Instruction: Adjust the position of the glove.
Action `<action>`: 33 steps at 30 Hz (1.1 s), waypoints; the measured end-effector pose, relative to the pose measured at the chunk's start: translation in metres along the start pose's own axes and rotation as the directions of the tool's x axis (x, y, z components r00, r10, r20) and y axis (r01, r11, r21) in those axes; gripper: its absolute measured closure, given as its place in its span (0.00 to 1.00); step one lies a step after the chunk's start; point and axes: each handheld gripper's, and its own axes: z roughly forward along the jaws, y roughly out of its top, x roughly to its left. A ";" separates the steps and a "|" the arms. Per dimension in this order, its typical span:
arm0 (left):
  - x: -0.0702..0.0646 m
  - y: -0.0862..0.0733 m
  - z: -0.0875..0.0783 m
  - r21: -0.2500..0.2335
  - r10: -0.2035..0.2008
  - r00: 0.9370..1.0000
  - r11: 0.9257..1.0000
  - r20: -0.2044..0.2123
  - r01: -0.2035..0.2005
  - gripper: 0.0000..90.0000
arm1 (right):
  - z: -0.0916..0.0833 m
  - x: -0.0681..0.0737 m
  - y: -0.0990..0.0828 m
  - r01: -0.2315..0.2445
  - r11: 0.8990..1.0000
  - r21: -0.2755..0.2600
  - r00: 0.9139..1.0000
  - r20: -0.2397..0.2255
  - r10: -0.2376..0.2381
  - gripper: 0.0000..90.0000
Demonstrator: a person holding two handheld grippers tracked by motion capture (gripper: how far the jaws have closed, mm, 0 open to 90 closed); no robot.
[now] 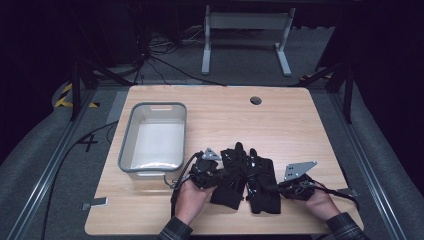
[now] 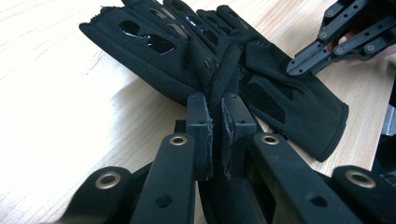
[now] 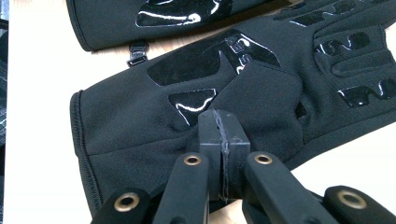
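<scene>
Two black gloves lie side by side, partly overlapping, at the table's front middle: a left glove [image 1: 227, 181] and a right glove [image 1: 263, 184]. My left gripper [image 1: 222, 172] is shut on a raised fold of the left glove [image 2: 154, 60], the fabric standing up between the jaws [image 2: 215, 126]. My right gripper [image 1: 278, 188] comes in from the right, jaws shut [image 3: 223, 136] and pinching the right glove [image 3: 243, 88] near its thumb side. In the left gripper view, the right gripper [image 2: 294, 69] touches the right glove [image 2: 289, 102] above its cuff. The left glove's cuff [image 3: 154, 23] lies just beyond.
A grey plastic bin [image 1: 127, 135] stands on the wooden table [image 1: 280, 125] to the left of the gloves, close to my left hand. A round cable hole [image 1: 255, 100] sits at the back edge. The person's forearms enter from the bottom.
</scene>
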 end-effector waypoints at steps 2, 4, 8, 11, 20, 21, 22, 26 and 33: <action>0.000 -0.001 0.001 0.016 -0.003 1.000 1.000 -0.006 0.003 0.93 | 0.000 0.000 0.000 0.001 1.000 0.000 1.000 0.002 -0.001 1.00; 0.001 -0.001 0.001 0.019 -0.011 1.000 1.000 -0.010 0.011 0.93 | -0.001 0.000 0.000 -0.001 1.000 0.000 1.000 0.006 0.001 1.00; 0.001 -0.002 0.002 0.026 -0.015 1.000 1.000 -0.018 0.016 0.93 | 0.000 0.000 0.000 0.000 1.000 -0.003 1.000 0.003 0.000 1.00; -0.001 -0.002 0.005 0.031 -0.014 1.000 0.999 -0.018 0.014 0.92 | 0.002 0.002 0.003 0.013 1.000 0.006 1.000 0.006 -0.013 1.00; -0.004 0.002 0.007 0.011 -0.014 1.000 1.000 0.008 0.014 0.92 | 0.008 0.005 0.009 0.030 0.999 0.011 1.000 -0.006 -0.030 1.00; -0.005 0.004 0.008 0.007 -0.012 1.000 1.000 0.016 0.012 0.92 | 0.008 0.005 0.009 0.029 1.000 0.011 1.000 -0.006 -0.029 1.00; -0.006 0.005 0.008 0.001 -0.014 1.000 1.000 0.023 0.014 0.91 | 0.008 0.004 0.009 0.029 1.000 0.011 1.000 -0.005 -0.029 1.00; -0.010 0.012 0.011 -0.021 -0.013 0.999 1.000 0.049 0.014 0.91 | 0.008 0.004 0.009 0.026 1.000 0.008 1.000 -0.004 -0.026 1.00; -0.015 0.016 0.014 -0.031 -0.010 0.998 0.999 0.054 0.012 0.91 | -0.010 -0.003 0.003 0.000 1.000 -0.029 0.999 0.039 0.001 1.00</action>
